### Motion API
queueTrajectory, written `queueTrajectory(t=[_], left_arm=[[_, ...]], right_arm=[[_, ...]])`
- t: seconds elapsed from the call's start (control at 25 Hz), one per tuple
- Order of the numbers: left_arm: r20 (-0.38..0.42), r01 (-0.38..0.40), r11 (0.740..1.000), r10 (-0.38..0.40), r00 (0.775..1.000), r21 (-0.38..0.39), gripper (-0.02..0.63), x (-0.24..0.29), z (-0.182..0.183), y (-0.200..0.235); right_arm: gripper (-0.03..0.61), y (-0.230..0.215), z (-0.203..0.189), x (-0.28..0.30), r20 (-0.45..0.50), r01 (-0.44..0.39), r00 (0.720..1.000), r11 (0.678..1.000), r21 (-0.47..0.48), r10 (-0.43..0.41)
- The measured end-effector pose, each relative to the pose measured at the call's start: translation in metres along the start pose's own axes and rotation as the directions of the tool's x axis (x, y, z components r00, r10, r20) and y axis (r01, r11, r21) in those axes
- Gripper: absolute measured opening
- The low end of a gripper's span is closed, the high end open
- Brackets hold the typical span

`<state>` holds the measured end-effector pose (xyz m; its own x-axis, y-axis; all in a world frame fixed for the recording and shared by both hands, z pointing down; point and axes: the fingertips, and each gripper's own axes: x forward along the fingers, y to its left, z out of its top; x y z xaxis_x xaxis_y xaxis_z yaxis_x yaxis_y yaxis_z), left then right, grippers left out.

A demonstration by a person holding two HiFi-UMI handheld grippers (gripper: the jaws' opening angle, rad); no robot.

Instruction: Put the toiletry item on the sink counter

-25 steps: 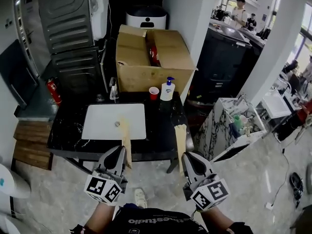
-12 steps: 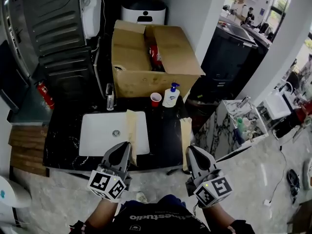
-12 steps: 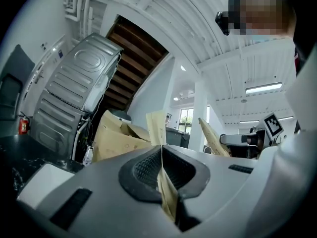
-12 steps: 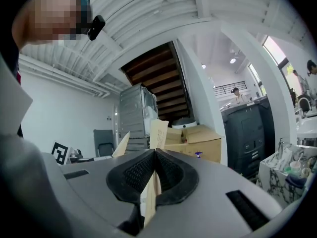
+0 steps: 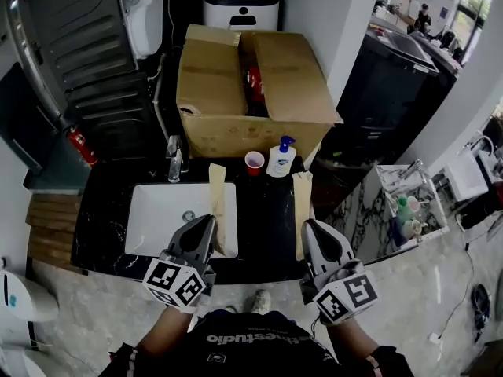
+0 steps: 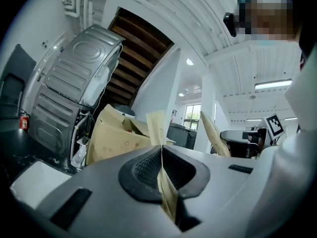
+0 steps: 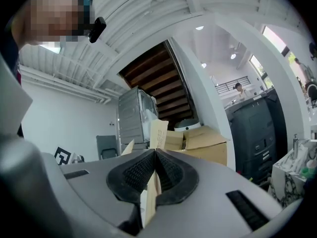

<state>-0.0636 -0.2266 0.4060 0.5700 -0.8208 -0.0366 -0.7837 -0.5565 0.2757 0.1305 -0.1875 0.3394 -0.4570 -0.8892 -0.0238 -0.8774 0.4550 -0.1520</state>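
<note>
My left gripper [image 5: 206, 221] is shut on a flat tan paper packet [image 5: 218, 207] that sticks out forward over the right edge of the white sink basin [image 5: 161, 210]. My right gripper [image 5: 309, 226] is shut on a second tan packet [image 5: 302, 209], which hangs over the right end of the black counter [image 5: 263, 210]. In the left gripper view the packet [image 6: 157, 127] rises from between the closed pads of the left gripper [image 6: 161, 148]. The right gripper view shows the other packet [image 7: 158, 132] pinched the same way by the right gripper [image 7: 155, 153]. Both grippers point level.
At the counter's back stand a faucet [image 5: 174, 160], a red cup [image 5: 254, 162] and a white pump bottle [image 5: 280, 159]. Behind them is an open cardboard box [image 5: 236, 93]. A fire extinguisher [image 5: 78, 146] is at the left; a marble shelf with bottles [image 5: 409, 210] at the right.
Both grippers have moved forward with their packets, from in front of the counter's near edge to over the counter. The grips look unchanged.
</note>
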Motion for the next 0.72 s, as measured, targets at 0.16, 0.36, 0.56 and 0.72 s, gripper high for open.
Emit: queueTrajectory(t=[0.16,0.36,0.56,0.72], left_arm=[[-0.046,-0.025,0.998,0.023,0.999,-0.049,0.02,0.036,-0.013,0.001],[-0.104,-0.079,0.995,0.073,0.992,-0.056,0.02,0.059,-0.033,0.007],[-0.182,-0.086,0.993,0.07,0.981,-0.08,0.02,0.078,-0.056,0.019],[-0.263,-0.096,0.987,0.059,0.963,-0.13,0.02,0.093,-0.085,0.035]], right_arm=[[0.04,-0.029,0.008,0.014,0.032,-0.037,0.999,0.999,0.016,0.036],[0.04,-0.055,-0.002,0.028,0.01,-0.063,0.998,0.997,0.045,0.063],[0.04,-0.061,-0.009,0.044,-0.02,-0.057,0.998,0.997,0.045,0.058],[0.04,-0.059,-0.013,0.055,-0.032,-0.028,0.999,0.998,0.049,0.03]])
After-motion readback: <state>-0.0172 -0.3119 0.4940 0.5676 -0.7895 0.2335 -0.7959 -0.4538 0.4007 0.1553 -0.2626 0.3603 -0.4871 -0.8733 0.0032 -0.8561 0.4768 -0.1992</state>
